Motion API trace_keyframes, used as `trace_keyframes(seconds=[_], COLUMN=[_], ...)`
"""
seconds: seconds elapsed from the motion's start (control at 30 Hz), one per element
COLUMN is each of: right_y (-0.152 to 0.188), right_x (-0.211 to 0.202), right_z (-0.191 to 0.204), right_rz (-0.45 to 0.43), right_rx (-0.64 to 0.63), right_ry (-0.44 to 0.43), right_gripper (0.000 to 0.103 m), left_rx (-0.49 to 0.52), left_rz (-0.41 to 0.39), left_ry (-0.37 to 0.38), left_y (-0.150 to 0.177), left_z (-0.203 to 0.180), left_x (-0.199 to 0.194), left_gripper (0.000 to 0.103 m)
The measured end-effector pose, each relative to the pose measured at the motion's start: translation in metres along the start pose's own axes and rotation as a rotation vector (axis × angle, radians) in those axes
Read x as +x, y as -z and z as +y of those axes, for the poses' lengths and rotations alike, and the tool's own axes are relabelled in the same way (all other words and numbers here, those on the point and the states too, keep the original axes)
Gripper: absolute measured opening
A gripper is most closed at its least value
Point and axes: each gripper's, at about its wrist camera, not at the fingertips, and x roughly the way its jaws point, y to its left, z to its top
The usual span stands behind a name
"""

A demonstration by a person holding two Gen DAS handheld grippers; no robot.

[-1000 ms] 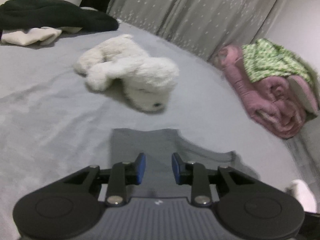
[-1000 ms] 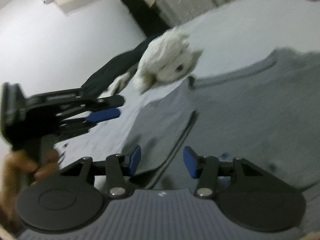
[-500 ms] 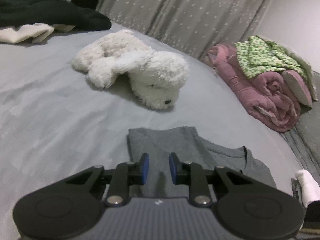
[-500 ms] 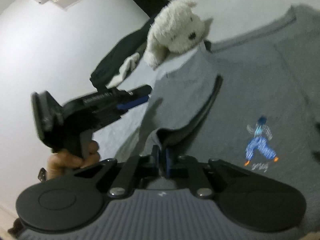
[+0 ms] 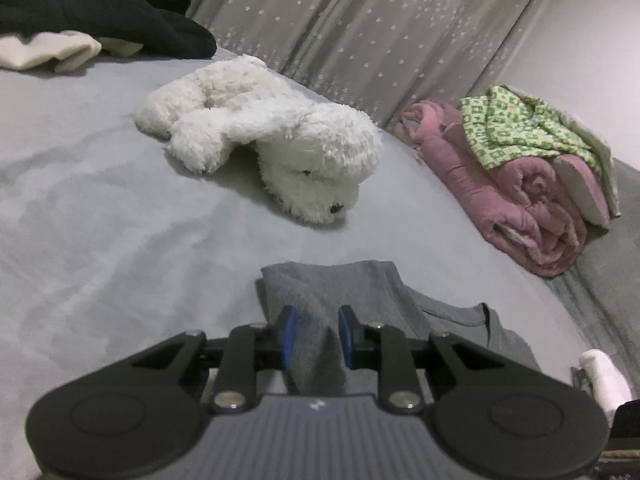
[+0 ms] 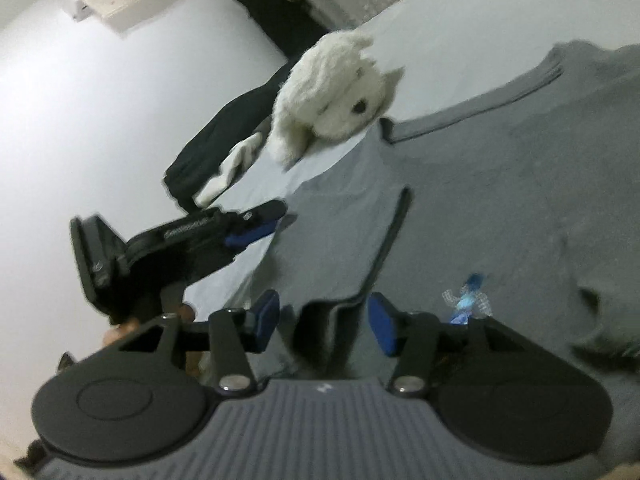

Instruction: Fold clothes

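Observation:
A grey T-shirt (image 5: 360,280) lies flat on the bed; the right wrist view shows its front (image 6: 500,200) with a small blue printed figure (image 6: 466,300). My left gripper (image 5: 316,336) is shut on a bunched ridge of its sleeve, low over the sheet. From the right wrist view, the left gripper (image 6: 260,228) pinches the shirt's left edge. My right gripper (image 6: 324,322) is opening; a raised fold of the dark-hemmed edge stands between the jaws, but the pads (image 6: 268,320) do not press it.
A white plush dog (image 5: 280,152) lies beyond the shirt on the grey bed sheet (image 5: 100,220). Rolled pink bedding (image 5: 520,200) under a green patterned cloth (image 5: 520,132) sits at the right. Dark and cream clothes (image 5: 100,20) are piled far left. A hand (image 6: 120,332) holds the left gripper.
The right gripper shut on the shirt's edge half a second ago and has now let go. The left gripper sank toward the sleeve and narrowed on a ridge of it.

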Motion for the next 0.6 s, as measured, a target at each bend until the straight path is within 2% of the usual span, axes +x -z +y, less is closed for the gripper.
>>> trace_keyframes(seconds=[0.17, 0.27, 0.33, 0.43, 0.5, 0.6], right_y=[-0.005, -0.013, -0.015, -0.01, -0.003, -0.006], right_x=[0.013, 0.024, 0.032, 0.038, 0.039, 0.029], right_z=[-0.004, 0.001, 0.003, 0.0, -0.005, -0.009], right_rz=[-0.036, -0.038, -0.071, -0.146, -0.196, -0.227], right_rx=[0.076, 0.1, 0.08, 0.057, 0.066, 0.101], right_ry=[0.064, 0.133, 0.177, 0.211, 0.206, 0.159], right_gripper=[0.049, 0.041, 0.034, 0.004, 0.004, 0.004], left_rx=[-0.009, -0.025, -0.026, -0.016, -0.011, -0.008], left_rz=[-0.007, -0.012, -0.02, -0.042, -0.053, -0.066], left_ry=[0.088, 0.127, 0.151, 0.189, 0.21, 0.237], left_y=[0.004, 0.008, 0.01, 0.011, 0.009, 0.005], left_z=[0.015, 0.021, 0.023, 0.023, 0.023, 0.022], left_x=[0.007, 0.012, 0.013, 0.008, 0.005, 0.002], left_gripper=[0.022, 0.022, 0.022, 0.022, 0.022, 0.022])
